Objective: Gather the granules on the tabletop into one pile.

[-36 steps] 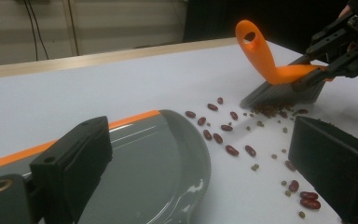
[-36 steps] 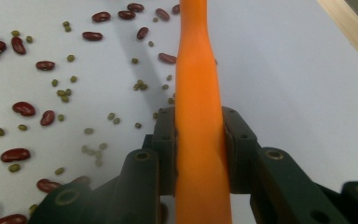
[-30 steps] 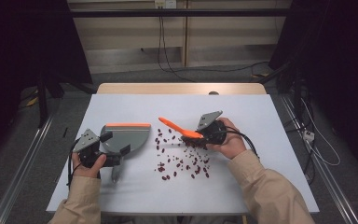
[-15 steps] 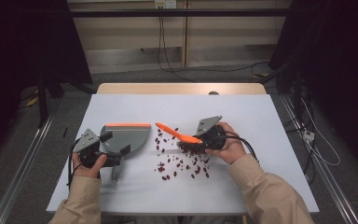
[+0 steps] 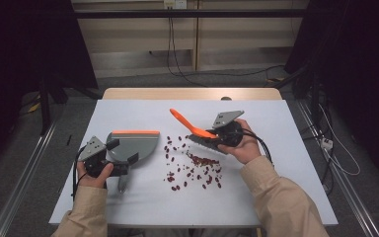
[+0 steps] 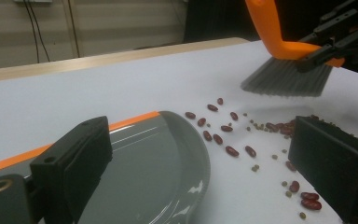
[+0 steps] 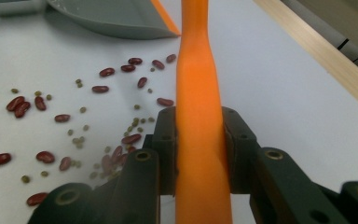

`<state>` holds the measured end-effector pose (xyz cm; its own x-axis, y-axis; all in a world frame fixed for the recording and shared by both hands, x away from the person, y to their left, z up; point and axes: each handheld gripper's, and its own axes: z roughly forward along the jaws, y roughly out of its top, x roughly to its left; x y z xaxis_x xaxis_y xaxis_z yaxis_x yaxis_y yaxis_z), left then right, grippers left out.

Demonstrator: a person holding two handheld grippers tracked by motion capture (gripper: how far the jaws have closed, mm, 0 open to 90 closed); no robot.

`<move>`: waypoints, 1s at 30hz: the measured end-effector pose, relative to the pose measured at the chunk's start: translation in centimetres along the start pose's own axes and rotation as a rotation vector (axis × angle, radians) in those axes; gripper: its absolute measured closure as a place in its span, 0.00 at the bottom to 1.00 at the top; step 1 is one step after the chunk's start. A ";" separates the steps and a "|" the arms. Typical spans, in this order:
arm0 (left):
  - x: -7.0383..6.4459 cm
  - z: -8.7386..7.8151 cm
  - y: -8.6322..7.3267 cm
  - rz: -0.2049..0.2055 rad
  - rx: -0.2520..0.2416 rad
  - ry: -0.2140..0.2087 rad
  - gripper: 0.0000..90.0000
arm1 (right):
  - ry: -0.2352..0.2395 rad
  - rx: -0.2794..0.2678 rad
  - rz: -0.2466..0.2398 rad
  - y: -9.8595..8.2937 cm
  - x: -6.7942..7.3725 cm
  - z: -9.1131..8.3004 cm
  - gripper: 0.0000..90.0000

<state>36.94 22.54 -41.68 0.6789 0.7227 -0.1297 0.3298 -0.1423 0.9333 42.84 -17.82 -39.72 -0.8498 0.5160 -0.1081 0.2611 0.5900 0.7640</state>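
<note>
My right gripper is shut on the orange handle of a small brush, whose grey bristles hang just above the white table. Red kidney beans and small green beans lie scattered below and left of the bristles. A grey dustpan with an orange edge lies flat at the left. My left gripper sits over the dustpan with its jaws wide apart. In the left gripper view the dustpan lies by the left jaw and the right jaw stands clear of its rim, over the beans.
The white table has bare surface at the right and near the front edge. A wooden strip runs along its far edge. Cables trail from both grippers, and the floor drops away on all sides.
The brush dipped toward the beans, then has lifted and drawn back to the right a little. The left gripper and dustpan have stayed put.
</note>
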 end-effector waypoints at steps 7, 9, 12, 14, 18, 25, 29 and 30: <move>0.0 -0.1 0.0 0.000 0.001 0.002 0.06 | -0.034 -0.011 0.003 0.7 -0.8 1.3 0.79; 0.0 -0.1 0.0 -0.007 -0.003 0.002 0.06 | -0.037 -0.019 0.007 0.9 -1.0 1.8 0.79; 0.1 -0.1 -0.1 -0.007 0.005 0.001 0.06 | -0.075 -0.027 -0.002 1.2 -1.3 2.5 0.79; 0.2 0.0 -0.1 -0.009 0.006 0.001 0.06 | -0.075 -0.030 0.004 1.4 -1.6 3.3 0.79; 0.2 0.0 -0.2 -0.007 0.009 0.003 0.06 | -0.087 -0.039 -0.007 1.9 -2.1 4.8 0.79; 0.5 -0.2 -0.4 -0.024 0.006 0.017 0.06 | -0.100 -0.035 -0.058 3.4 -2.7 7.9 0.79; 0.6 -0.4 -0.4 -0.030 0.004 0.021 0.06 | -0.068 -0.019 -0.074 3.6 -2.7 9.5 0.79; 0.7 -0.4 -0.4 -0.030 0.004 0.021 0.06 | -0.061 -0.021 -0.083 3.6 -2.5 9.7 0.79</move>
<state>37.00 23.35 -42.05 0.6550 0.7405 -0.1503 0.3524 -0.1235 0.9277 50.33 -10.97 -42.84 -0.8385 0.5031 -0.2091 0.1808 0.6190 0.7643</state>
